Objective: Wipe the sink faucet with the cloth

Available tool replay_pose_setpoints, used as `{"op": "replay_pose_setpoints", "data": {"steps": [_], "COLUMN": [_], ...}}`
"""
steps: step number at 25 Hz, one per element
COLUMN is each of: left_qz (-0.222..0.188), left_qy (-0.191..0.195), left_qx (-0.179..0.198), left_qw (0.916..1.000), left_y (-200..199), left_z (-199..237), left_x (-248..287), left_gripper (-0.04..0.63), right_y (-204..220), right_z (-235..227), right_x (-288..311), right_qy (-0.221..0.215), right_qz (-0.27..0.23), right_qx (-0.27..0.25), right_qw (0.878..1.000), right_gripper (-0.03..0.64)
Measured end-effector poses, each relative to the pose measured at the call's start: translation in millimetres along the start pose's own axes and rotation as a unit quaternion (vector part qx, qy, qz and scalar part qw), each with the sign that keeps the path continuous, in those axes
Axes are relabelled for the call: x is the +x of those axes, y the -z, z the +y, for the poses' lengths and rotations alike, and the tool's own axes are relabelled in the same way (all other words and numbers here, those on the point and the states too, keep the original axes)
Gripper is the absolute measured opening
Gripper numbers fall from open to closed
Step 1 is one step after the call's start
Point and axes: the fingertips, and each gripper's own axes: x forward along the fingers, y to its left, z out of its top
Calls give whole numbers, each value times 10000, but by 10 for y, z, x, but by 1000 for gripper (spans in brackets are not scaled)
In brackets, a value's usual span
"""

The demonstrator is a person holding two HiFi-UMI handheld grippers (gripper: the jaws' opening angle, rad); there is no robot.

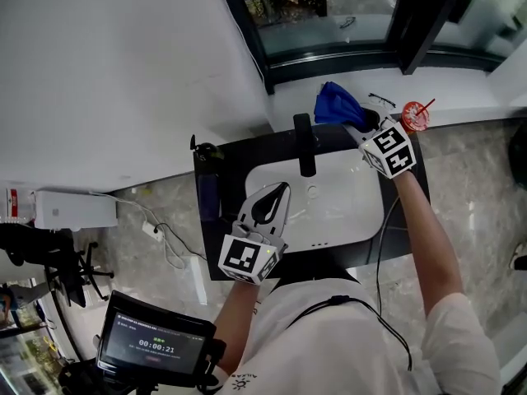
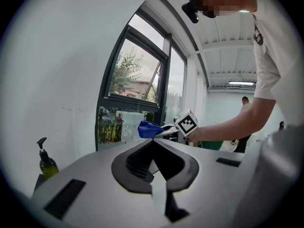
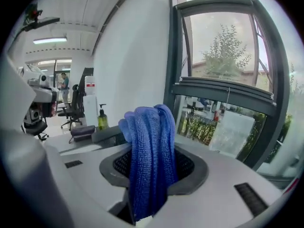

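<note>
The right tool [image 1: 363, 123] grips the bunched blue cloth [image 1: 336, 104] in the air beyond the sink's [image 1: 350, 200] far corner, clear of the black faucet [image 1: 305, 142]. The left tool [image 1: 270, 204] hovers clenched, empty. Wiping apparently not yet begun.

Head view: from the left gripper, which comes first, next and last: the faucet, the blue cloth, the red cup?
1. Faucet, just beyond the left gripper.
2. Blue cloth, farther back, in the right gripper.
3. Red cup, far right.
</note>
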Motion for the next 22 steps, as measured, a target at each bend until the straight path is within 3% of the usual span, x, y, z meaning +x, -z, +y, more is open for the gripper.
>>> {"op": "replay_pose_setpoints", "data": {"steps": [4, 8, 10, 14, 17, 22], "left_qz": [22, 52, 81, 104, 127, 116], "left_qy": [-67, -202, -269, -415, -511, -580], "left_qx": [10, 17, 11, 22, 33, 32], "left_qw": [10000, 9998, 9996, 9991, 9986, 9982], "left_y": [3, 34, 60, 91, 104, 111], "left_z": [11, 100, 157, 213, 258, 307], "left_x": [-50, -87, -102, -176, -203, -230], "left_gripper": [-6, -6, -6, -6, -6, -6], "right_y": [328, 750, 1010, 1452, 1497, 1167], "right_z": [-137, -119, -61, 205, 434, 608], "right_x": [61, 262, 403, 618, 768, 868], "right_qy": [320, 436, 379, -52, -418, -652], "right_qz": [506, 1325, 1869, 2679, 2680, 2132], "right_qx": [-80, -368, -864, -2135, -2433, -2298], "right_qw": [9982, 9895, 9778, 9395, 9312, 9474], "right_gripper": [158, 159, 158, 158, 158, 158]}}
